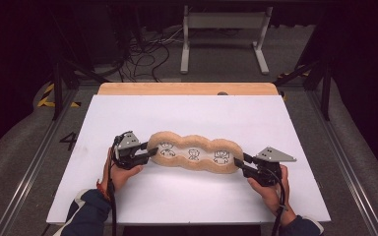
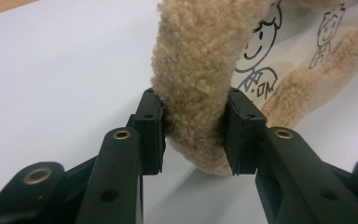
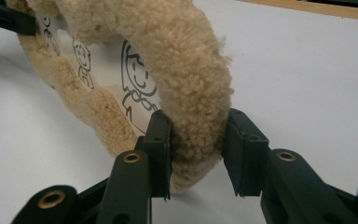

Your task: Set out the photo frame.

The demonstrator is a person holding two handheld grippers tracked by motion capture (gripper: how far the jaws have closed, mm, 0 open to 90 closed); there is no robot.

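Fleece pad (image 1: 195,154) is clamped at both ends, left gripper (image 1: 150,153) and right gripper (image 1: 239,164) each pinching its plush rim, held stretched mid white table (image 1: 187,113); grasping is judged done, folding or relocation is left.

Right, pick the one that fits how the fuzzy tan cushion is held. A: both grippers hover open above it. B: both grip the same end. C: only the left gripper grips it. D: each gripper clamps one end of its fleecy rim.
D: the left gripper clamps the left end of the fuzzy tan cushion and the right gripper clamps the opposite end, jaws pressed into the rim.
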